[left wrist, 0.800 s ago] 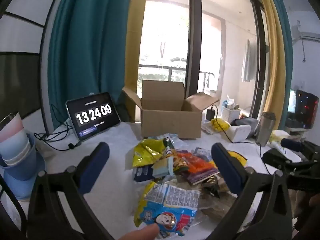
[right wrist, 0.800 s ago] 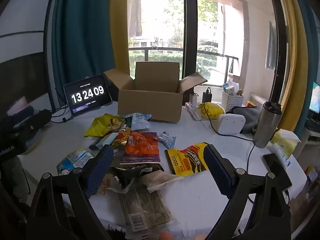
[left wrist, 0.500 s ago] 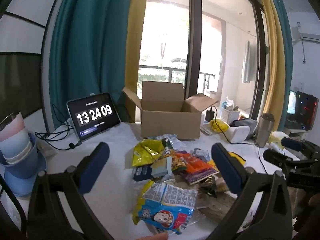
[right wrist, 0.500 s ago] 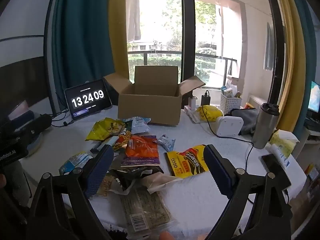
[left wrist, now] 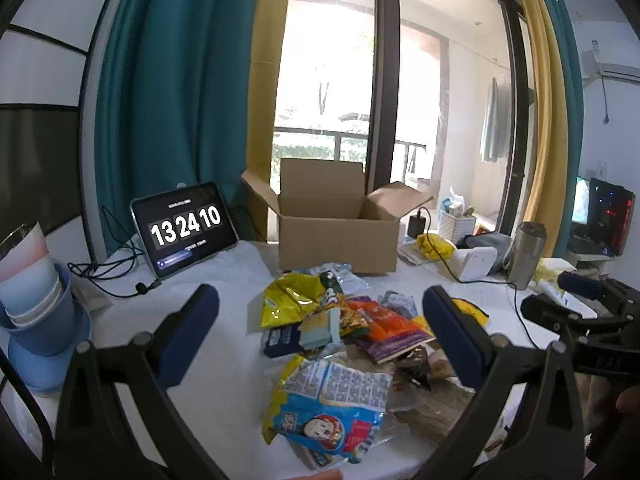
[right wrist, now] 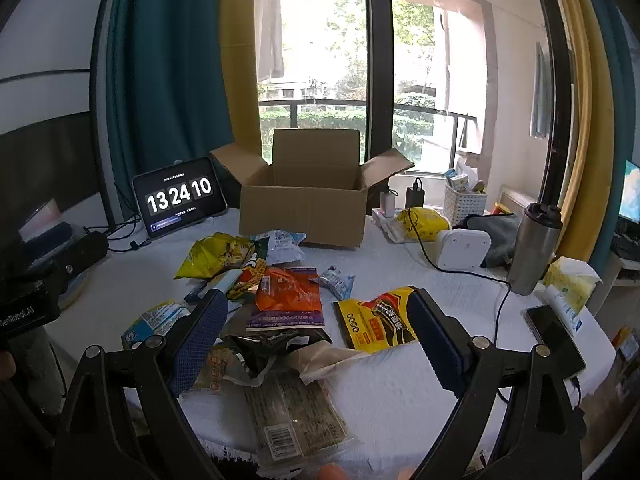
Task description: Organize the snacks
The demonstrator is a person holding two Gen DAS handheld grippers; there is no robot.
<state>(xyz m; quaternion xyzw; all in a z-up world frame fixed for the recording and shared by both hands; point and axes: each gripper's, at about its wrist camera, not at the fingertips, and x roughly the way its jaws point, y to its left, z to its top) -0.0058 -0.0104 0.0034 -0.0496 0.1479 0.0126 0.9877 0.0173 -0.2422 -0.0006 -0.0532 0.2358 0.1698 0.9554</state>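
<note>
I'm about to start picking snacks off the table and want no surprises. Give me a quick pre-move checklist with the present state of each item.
1. Left gripper open, nothing between its fingers: ok.
2. Right gripper open, nothing held: ok.
3. Cardboard box flaps open to receive snacks: ok.
4. Box empty inside: cannot tell, its floor is hidden.
5. Snack pile loose on the table, between the box and the grippers: ok.
6. Black cable clear of the yellow-black packet: ok, it runs beside, not across.

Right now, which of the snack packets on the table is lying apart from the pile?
The yellow and black packet, flat on the cloth right of the heap. The orange packet and the others overlap one another.
</note>
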